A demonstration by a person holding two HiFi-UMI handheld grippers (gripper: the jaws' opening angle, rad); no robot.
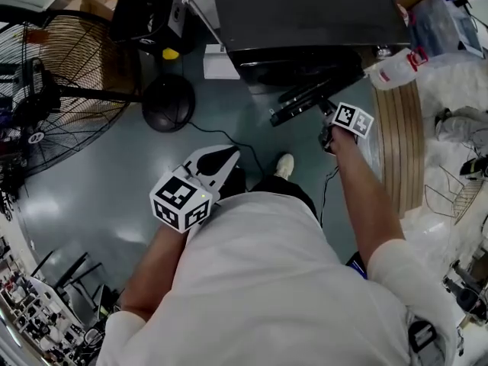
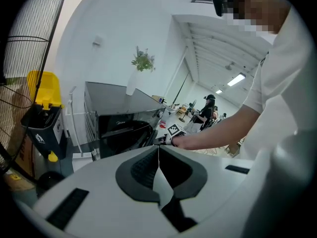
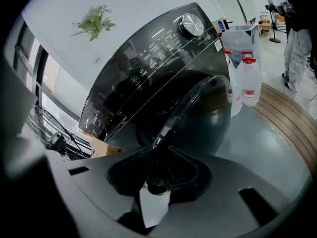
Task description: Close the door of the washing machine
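Observation:
The dark front-loading washing machine [image 1: 305, 14] stands at the top of the head view, its round door [image 1: 303, 103] swung out over the floor. In the right gripper view the door [image 3: 198, 103] runs edge-on from the drum opening down into my right gripper [image 3: 159, 152], whose jaws are shut on the door's rim. From above, that gripper [image 1: 326, 113] sits at the door's outer end. My left gripper [image 1: 221, 158] hangs over the floor to the left, away from the machine [image 2: 119, 118]; its pads [image 2: 148, 165] meet with nothing between them.
A big floor fan [image 1: 53, 90] stands at the left, its round black base [image 1: 168, 101] near the machine. Clear jugs [image 3: 245, 81] sit on a curved wooden platform [image 1: 404, 143] at the right. A yellow-topped bin [image 2: 42, 90] is beside the machine. People stand in the far background.

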